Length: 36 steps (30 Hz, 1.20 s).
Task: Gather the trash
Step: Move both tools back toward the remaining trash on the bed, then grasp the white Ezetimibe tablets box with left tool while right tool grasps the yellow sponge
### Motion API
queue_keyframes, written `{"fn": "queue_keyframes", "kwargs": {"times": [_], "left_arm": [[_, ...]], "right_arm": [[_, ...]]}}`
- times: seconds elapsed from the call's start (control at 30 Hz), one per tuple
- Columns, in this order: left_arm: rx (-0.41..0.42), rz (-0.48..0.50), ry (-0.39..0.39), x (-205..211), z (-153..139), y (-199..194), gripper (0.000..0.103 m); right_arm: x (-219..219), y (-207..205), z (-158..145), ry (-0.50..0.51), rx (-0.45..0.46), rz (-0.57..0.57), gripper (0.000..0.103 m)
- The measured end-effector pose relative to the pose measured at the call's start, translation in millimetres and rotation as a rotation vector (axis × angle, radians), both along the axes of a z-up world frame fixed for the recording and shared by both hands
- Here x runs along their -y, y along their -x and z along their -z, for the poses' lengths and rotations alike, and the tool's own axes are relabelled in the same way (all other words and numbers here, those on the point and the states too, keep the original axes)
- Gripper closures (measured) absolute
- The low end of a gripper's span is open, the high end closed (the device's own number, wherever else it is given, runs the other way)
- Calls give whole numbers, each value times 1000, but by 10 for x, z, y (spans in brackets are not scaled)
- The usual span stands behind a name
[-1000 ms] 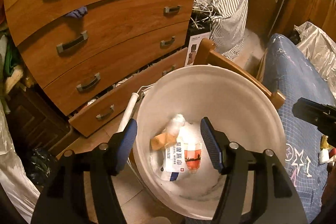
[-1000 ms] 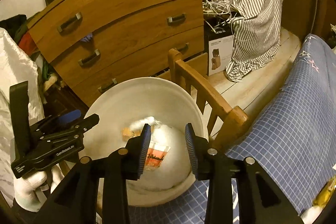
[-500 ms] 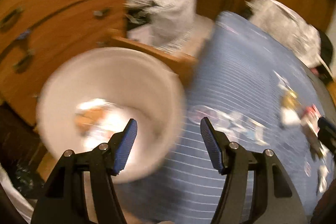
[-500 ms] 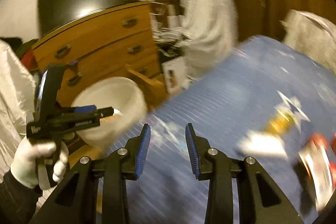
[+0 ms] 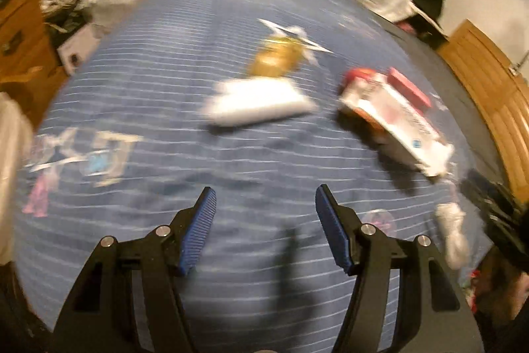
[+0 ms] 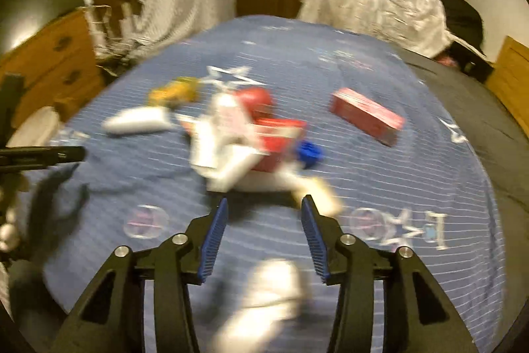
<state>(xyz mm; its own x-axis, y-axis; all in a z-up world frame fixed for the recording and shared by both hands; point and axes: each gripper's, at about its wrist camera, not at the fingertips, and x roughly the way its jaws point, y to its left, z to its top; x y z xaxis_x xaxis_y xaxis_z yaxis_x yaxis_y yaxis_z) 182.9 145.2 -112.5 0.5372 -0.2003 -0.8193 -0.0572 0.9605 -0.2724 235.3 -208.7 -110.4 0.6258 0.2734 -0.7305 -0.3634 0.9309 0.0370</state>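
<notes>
Bed (image 6: 413,174): blue gridded cloth, motion-blurred. Trash heap (image 6: 238,138) mid-bed: white and red cartons, blocky; red box (image 6: 365,114) apart; white packet (image 5: 254,106), gold wrapper (image 5: 276,60). Left claw (image 5: 266,209) spread, empty. Right claw (image 6: 264,215) spread, empty

Bedspread (image 5: 148,88) is matt blue cloth. Red box (image 6: 365,116) looks like smooth cardboard. Dresser (image 6: 49,62) is glossy wood. Gripper pads (image 6: 211,240) are ribbed blue.
</notes>
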Motion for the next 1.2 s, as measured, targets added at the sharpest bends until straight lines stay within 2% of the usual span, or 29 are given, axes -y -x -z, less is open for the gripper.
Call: {"fn": "queue_keyframes", "kwargs": {"times": [0.1, 0.13, 0.23, 0.4, 0.63, 0.87, 0.93, 0.97, 1.1, 1.2], "left_arm": [[-41, 39, 135, 267, 35, -253, 37], [-45, 47, 149, 353, 35, -309, 37], [-70, 70, 190, 675, 43, -559, 28], [-122, 33, 266, 935, 58, -952, 28], [-161, 19, 206, 1192, 54, -1210, 20], [-180, 10, 143, 1265, 242, -1219, 20], [-171, 20, 159, 1207, 277, -1137, 29], [-163, 22, 162, 1180, 275, -1096, 32], [-146, 52, 141, 1052, 273, -872, 37], [-171, 103, 121, 974, 354, -731, 39]], "right_arm": [[231, -215, 198, 27, -42, -20, 33], [236, -281, 256, 40, -52, -34, 31], [226, -425, 378, 53, -72, -50, 30], [158, -543, 466, 56, -82, -72, 30], [193, -582, 512, 29, -99, -88, 30], [158, -558, 569, 24, -100, -76, 31], [148, -531, 562, 17, -88, -74, 42], [144, -509, 564, 22, -87, -67, 51], [200, -469, 549, 1, -73, -26, 69], [251, -447, 539, -23, -83, -18, 70]]}}
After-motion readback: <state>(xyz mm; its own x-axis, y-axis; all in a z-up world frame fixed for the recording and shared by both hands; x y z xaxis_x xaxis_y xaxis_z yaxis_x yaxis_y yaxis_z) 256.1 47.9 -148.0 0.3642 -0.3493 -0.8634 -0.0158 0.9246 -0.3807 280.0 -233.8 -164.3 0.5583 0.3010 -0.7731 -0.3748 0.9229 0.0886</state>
